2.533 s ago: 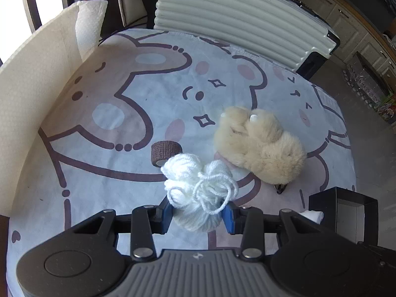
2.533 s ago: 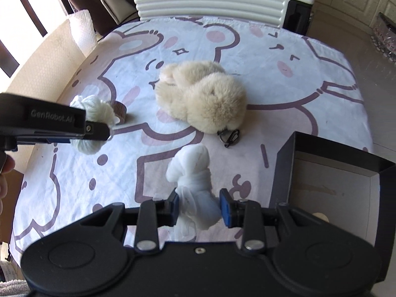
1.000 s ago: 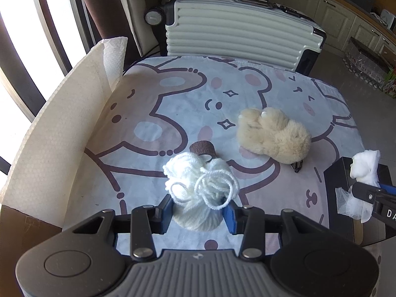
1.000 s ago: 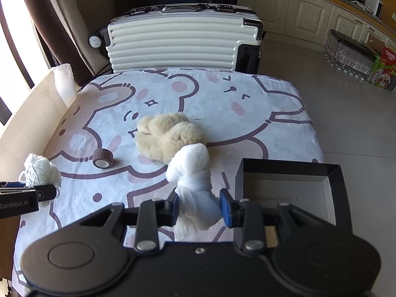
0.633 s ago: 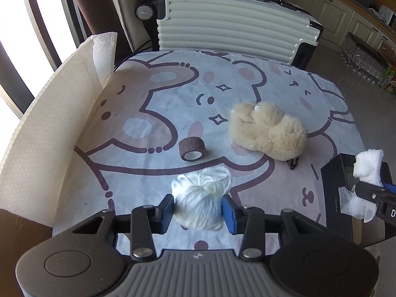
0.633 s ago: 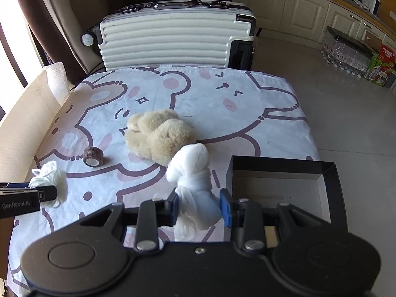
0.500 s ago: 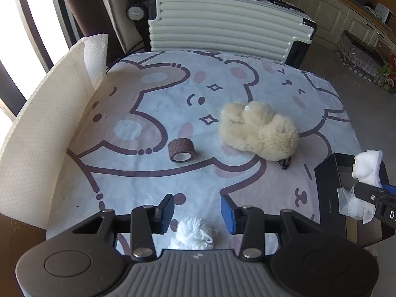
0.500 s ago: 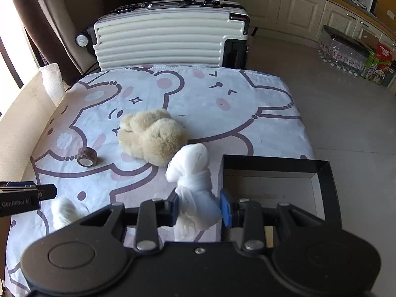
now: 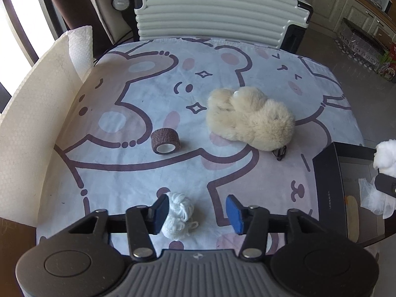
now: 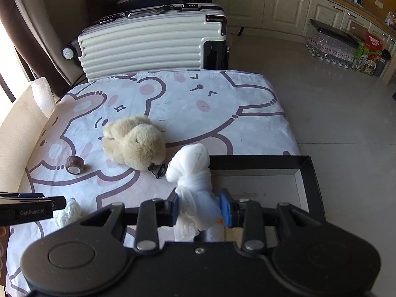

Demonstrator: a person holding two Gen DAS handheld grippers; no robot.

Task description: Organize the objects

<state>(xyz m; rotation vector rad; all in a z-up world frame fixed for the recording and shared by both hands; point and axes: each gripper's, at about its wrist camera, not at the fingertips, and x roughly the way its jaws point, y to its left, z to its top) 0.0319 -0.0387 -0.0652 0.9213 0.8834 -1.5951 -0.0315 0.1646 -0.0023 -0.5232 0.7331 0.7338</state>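
Left gripper (image 9: 196,211): the jaws have just been opening and now stand spread. The white yarn ball (image 9: 178,216) lies on the bear-print cloth (image 9: 138,99) below them, close to the left blue pad; the right pad is well clear of it. No pad presses on the yarn ball.

Right gripper (image 10: 199,208): the jaws pinch a white gauze bundle (image 10: 193,170) between the blue pads. The bundle stands upright above the fingers, over the near-left corner of the black box (image 10: 313,173). The box is open-topped and sits at the right edge of the tabletop, on the cloth.

Other items on the cloth:
- Beige plush toy (image 9: 250,118), lying near the centre, with a small black clip (image 9: 281,152) at its near end.
- Brown bandage roll (image 9: 165,141), lying on its side to the left of the plush toy and apart from it.

Surroundings: a white foam sheet (image 9: 32,113) stands along the left edge of the tabletop. A white ribbed suitcase (image 10: 153,47) stands beyond the far edge.
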